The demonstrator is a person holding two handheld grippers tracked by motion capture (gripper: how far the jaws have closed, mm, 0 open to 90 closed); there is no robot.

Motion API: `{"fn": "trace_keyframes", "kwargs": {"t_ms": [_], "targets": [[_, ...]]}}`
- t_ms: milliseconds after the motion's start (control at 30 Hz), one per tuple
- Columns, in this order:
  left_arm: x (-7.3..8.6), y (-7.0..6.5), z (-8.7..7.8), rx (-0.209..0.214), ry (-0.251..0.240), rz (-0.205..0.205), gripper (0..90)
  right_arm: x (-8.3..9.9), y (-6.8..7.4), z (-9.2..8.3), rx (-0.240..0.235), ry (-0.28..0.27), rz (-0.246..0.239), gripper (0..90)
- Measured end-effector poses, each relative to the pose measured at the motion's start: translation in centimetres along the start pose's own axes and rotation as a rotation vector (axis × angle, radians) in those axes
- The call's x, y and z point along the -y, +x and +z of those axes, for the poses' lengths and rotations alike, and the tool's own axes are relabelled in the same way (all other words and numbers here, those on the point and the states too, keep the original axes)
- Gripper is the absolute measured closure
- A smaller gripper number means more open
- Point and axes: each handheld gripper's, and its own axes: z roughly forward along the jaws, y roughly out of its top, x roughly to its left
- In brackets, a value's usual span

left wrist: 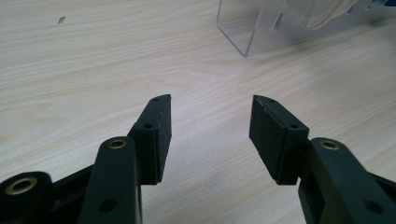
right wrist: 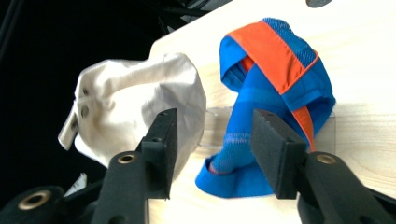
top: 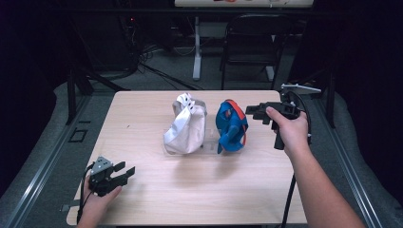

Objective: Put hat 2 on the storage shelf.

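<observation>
Blue mesh cap with orange band (right wrist: 261, 116), draped over a clear acrylic stand (left wrist: 261, 32) mid-table, just right of a cream cotton cap with snap strap (top: 185, 126) hung on the same kind of stand. Soft, light, floppy by the look of it; likely to sag and slide off the smooth plastic if tugged. Best taken at the orange band or the stiffer folded brim, not the loose mesh. Stand apparently hollow, with part of a cap draped inside as seen from the left gripper view. Right gripper (top: 253, 112) just right of the blue cap, jaws spread wide, nothing between them. Left gripper (left wrist: 210, 126) low over the pale wooden table (top: 142, 199) near its front left corner, well apart from both caps, jaws likewise apart and empty.
</observation>
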Motion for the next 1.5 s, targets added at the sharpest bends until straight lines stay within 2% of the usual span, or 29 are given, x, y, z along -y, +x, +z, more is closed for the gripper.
{"fn": "trace_keyframes", "kwargs": {"t_ms": [133,233,333,633,733,933,1100,1267,1500], "targets": [[0.0,0.0,0.1,-0.002,-0.002,0.0,47.6,0.7,-0.1,-0.1,0.025,0.003,-0.059,47.1],[0.0,0.0,0.1,-0.002,-0.004,-0.001,46.5,1.2,-0.1,-0.1,0.032,-0.001,-0.081,46.2],[0.0,0.1,0.1,0.002,-0.002,-0.001,45.9,1.7,-0.2,-0.2,0.031,-0.008,-0.086,46.3],[0.1,0.1,0.1,0.003,-0.003,-0.003,45.7,4.0,-0.5,-0.5,0.025,-0.024,-0.145,47.4],[0.1,0.1,0.1,0.003,-0.003,-0.003,45.6,4.9,-0.8,-0.5,0.007,-0.022,-0.157,47.6],[0.1,0.0,0.1,0.003,-0.002,-0.004,45.5,6.6,-1.7,-0.3,0.023,-0.027,-0.189,46.6],[0.1,0.1,0.1,0.002,0.004,-0.004,45.5,8.3,-2.6,0.1,0.035,-0.042,-0.218,45.5],[0.1,0.0,0.1,0.002,0.007,0.001,45.5,10.9,-3.8,1.0,0.05,-0.052,-0.245,46.4],[0.1,0.0,0.2,0.005,0.009,-0.001,45.5,14.2,-5.1,2.8,0.103,-0.061,-0.281,47.5]]}}
